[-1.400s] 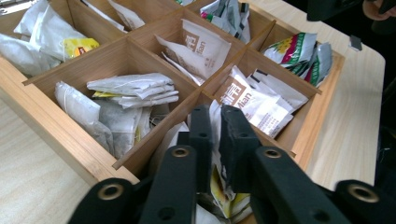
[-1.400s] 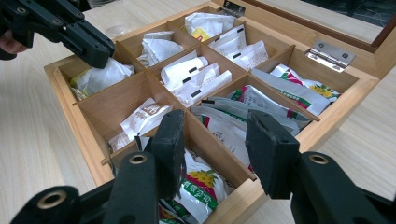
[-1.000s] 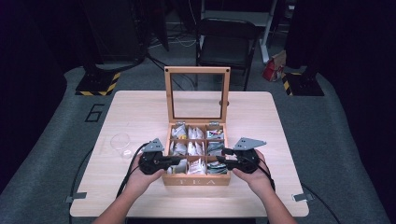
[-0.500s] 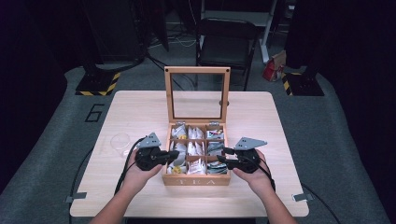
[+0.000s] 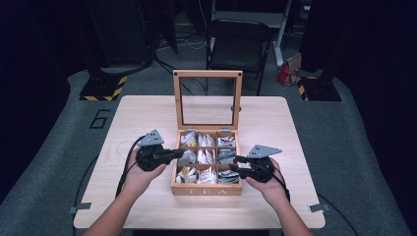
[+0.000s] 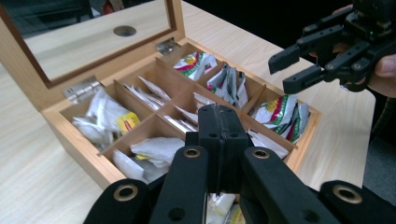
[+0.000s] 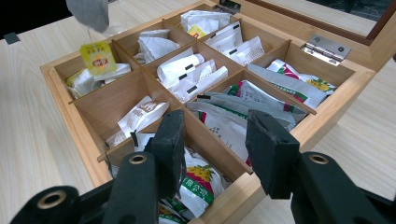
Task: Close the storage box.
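Note:
An open wooden tea box (image 5: 206,189) stands on the table with its glass lid (image 5: 207,73) upright. Its compartments hold paper tea bags. My left gripper (image 5: 179,153) hangs above the box's left column, shut on a grey tea bag (image 7: 88,11). The bag's yellow tag (image 7: 98,57) dangles on a string over the left compartments. In the left gripper view the jaws (image 6: 219,116) are pressed together, and the bag is mostly hidden beneath them. My right gripper (image 5: 235,164) is at the box's right edge, open (image 7: 217,135) with nothing between its fingers, over green-printed sachets (image 7: 196,186).
The box wall (image 6: 79,154) and dividers lie just under both grippers. The right gripper (image 6: 281,73) faces the left one across the box. Bare table (image 5: 142,118) stretches to the left and behind. A black chair (image 5: 236,46) stands beyond the far edge.
My left gripper has risen from the box's left compartments, lifting the tea bag with it. The right gripper has stayed in place.

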The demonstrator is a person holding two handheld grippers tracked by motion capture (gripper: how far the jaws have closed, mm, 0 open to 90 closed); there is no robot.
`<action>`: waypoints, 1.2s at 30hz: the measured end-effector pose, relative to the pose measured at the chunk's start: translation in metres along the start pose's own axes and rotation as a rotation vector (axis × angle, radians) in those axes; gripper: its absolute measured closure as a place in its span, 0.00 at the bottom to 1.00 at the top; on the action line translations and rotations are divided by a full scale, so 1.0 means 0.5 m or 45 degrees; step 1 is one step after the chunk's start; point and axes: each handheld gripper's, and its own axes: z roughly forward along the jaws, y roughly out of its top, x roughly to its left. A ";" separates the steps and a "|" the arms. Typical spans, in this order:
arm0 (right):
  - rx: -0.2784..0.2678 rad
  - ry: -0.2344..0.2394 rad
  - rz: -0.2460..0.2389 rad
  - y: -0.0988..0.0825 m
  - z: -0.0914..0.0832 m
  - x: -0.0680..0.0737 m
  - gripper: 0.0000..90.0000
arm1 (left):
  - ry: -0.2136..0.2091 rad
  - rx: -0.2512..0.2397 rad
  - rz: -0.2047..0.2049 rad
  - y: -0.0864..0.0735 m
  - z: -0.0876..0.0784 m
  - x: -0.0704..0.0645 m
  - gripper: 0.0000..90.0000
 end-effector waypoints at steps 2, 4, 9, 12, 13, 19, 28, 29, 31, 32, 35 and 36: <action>-0.002 0.001 0.000 0.000 0.000 0.001 0.63 | 0.011 -0.005 0.008 0.008 -0.005 0.002 1.00; -0.003 0.001 0.001 0.000 0.001 0.002 0.63 | 0.020 -0.004 0.015 0.013 -0.010 0.004 1.00; -0.005 0.000 -0.006 0.000 0.000 0.002 0.63 | 0.040 -0.002 0.018 0.023 -0.021 0.011 1.00; -0.006 0.002 -0.001 0.000 0.001 0.002 0.63 | 0.049 -0.009 0.018 0.026 -0.025 0.015 1.00; -0.002 0.002 0.002 0.000 0.001 0.002 0.63 | 0.058 -0.013 0.017 0.027 -0.026 0.016 1.00; 0.000 0.003 -0.002 -0.001 0.001 0.002 0.63 | 0.091 -0.023 0.032 0.034 -0.043 0.029 1.00; 0.003 0.000 0.001 -0.002 0.001 0.003 0.62 | 0.156 -0.041 -0.009 0.031 -0.073 0.059 1.00; 0.000 -0.006 0.002 -0.002 0.001 0.003 0.62 | 0.160 -0.044 -0.010 0.031 -0.076 0.062 1.00; 0.000 -0.004 -0.004 -0.002 0.002 0.002 0.62 | 0.178 -0.047 -0.019 0.031 -0.083 0.069 1.00; -0.001 -0.004 -0.003 -0.002 0.002 0.003 0.62 | 0.188 -0.049 -0.019 0.031 -0.088 0.074 1.00; 0.002 -0.005 -0.004 -0.002 0.003 0.003 0.62 | 0.205 -0.055 -0.036 0.029 -0.097 0.083 1.00; 0.002 -0.006 -0.003 -0.002 0.003 0.003 0.62 | 0.210 -0.053 -0.042 0.029 -0.101 0.087 1.00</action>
